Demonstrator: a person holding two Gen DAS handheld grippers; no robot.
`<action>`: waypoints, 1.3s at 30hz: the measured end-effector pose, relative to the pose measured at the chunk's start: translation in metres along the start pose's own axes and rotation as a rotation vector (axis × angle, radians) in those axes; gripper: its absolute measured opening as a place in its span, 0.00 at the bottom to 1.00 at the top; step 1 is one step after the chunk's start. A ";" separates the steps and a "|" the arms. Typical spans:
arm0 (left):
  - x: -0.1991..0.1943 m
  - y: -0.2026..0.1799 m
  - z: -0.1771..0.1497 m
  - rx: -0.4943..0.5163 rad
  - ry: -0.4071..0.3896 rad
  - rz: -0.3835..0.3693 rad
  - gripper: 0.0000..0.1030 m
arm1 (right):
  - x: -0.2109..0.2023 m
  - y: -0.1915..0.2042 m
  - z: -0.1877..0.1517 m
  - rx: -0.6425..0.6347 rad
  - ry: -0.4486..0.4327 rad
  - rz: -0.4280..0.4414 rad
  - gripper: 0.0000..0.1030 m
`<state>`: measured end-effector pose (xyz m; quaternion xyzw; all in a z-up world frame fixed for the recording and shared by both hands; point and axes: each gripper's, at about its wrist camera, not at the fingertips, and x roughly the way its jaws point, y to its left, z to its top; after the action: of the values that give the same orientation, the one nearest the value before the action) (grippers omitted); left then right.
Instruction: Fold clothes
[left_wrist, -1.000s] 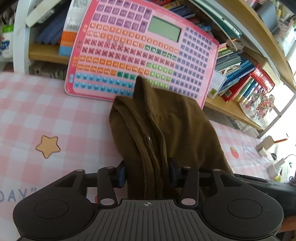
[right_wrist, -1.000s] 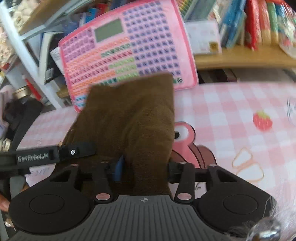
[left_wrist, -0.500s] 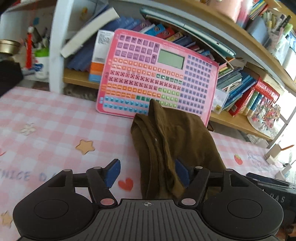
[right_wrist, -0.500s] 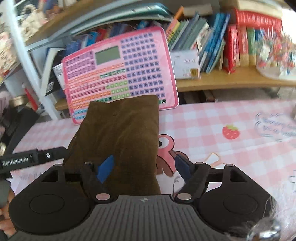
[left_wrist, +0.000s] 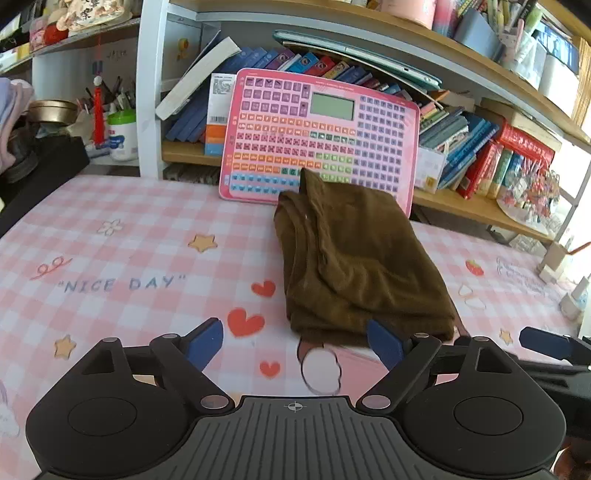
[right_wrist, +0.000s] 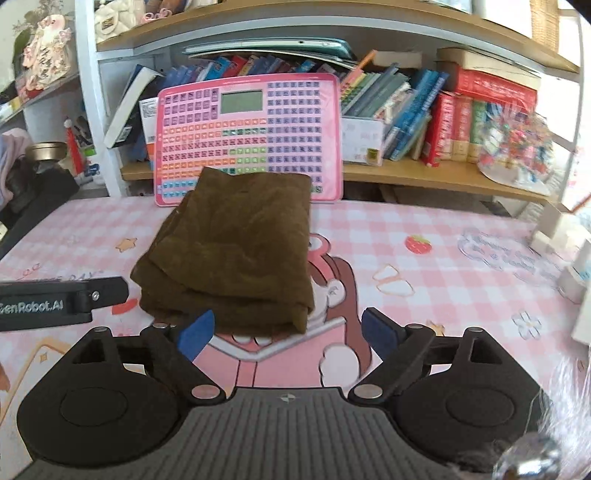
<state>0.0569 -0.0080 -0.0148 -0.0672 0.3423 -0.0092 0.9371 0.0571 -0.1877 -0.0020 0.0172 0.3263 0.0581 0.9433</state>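
Just ahead at twelve o'clock, the folded brown garment (left_wrist: 354, 258) is lying released while left gripper (left_wrist: 295, 341) and right gripper (right_wrist: 288, 332), jaws having just been opening, are standing spread and empty.

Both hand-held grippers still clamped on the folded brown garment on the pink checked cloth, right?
Not clamped. Both wrist views show the left hand-held gripper and right hand-held gripper with jaws spread, just opened, and nothing between the pads. The folded brown garment lies free on the pink checked cloth, as you said.

Brown cloth (left_wrist: 354, 258) folded; left tool (left_wrist: 295, 341) empty.
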 end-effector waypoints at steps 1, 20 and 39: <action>-0.002 -0.002 -0.004 0.010 0.000 0.009 0.85 | -0.003 0.000 -0.002 0.013 0.003 -0.002 0.84; -0.023 -0.009 -0.020 0.076 -0.026 0.095 0.95 | -0.022 0.006 -0.018 0.005 -0.009 -0.033 0.88; -0.028 -0.011 -0.019 0.084 -0.028 0.077 0.99 | -0.023 0.004 -0.021 -0.002 0.006 -0.055 0.88</action>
<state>0.0238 -0.0195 -0.0102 -0.0147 0.3310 0.0134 0.9434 0.0261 -0.1865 -0.0042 0.0070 0.3293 0.0326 0.9436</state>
